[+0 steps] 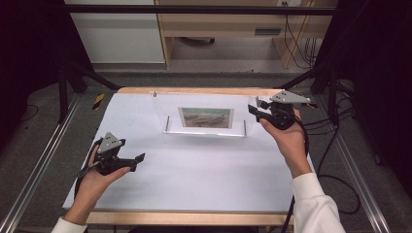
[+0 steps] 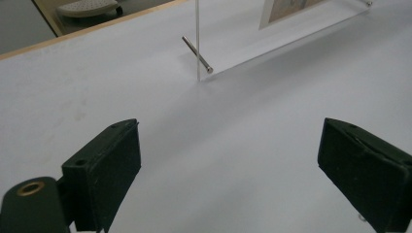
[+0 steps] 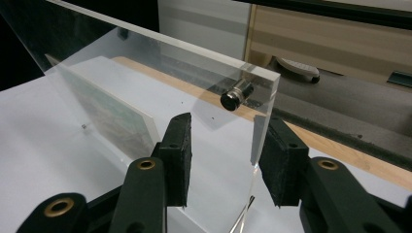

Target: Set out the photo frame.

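The right gripper [image 3: 223, 160] straddles the clear frame's [image 3: 145, 92] edge, pads apart; uneven pinching could tip it on the counter [image 1: 194, 179], while the left gripper [image 1: 128, 162] waits spread

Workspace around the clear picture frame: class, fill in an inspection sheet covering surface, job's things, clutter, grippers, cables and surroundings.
Surface: white table top, wooden edges.
Job's things: clear acrylic picture frame standing upright, landscape print inside, metal support pins.
Clutter: nothing seen.
Grippers: left hand-held gripper open, apart from the frame; right hand-held gripper straddles the frame's edge, pad contact unclear.
Cables: black cable trailing off the right side.
Surroundings: wooden furniture behind, dark curtains.
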A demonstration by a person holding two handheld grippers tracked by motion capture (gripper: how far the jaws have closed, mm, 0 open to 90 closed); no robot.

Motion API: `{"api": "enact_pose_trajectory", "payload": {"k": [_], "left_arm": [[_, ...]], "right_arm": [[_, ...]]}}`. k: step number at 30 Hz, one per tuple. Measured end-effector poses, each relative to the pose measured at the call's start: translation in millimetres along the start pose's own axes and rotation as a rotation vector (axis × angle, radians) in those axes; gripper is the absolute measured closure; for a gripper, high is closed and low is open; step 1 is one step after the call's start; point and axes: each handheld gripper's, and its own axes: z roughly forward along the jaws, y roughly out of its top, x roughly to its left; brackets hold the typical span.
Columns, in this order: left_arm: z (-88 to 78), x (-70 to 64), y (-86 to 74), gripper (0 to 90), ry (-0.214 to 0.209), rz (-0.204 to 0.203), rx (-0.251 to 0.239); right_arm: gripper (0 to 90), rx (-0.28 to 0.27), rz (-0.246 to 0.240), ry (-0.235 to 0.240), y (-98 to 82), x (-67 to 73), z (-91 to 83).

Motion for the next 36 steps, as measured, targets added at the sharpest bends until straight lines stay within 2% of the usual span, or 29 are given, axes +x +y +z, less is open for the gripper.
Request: {"api": "enact_pose_trajectory", "payload": {"k": [7, 12, 18, 27, 36], "left_arm": [[-5.1, -4.6, -27.8, 8.4, -0.008, 0.010, 0.059], [-6.0, -4.0, -39.2, 8.5, -0.001, 0.021, 0.093], [-5.1, -1.5, -42.8, 8.5, 0.014, 0.003, 0.099], [-5.0, -0.9, -43.9, 8.8, 0.018, 0.011, 0.105], [-7.0, 1.1, -46.9, 9.0, 0.010, 0.010, 0.115]], "right_arm": [[58.8, -0.012, 0.047, -0.012, 3.7, -7.5, 10.6], [58.8, -0.006, 0.065, -0.022, 7.5, -12.8, 18.5], [58.6, -0.018, 0.104, -0.030, 9.3, -18.0, 26.7], [58.7, -0.028, 0.162, -0.021, 10.5, -26.2, 34.4], [54.3, -0.012, 0.157, -0.034, 14.6, -27.3, 41.3]]}}
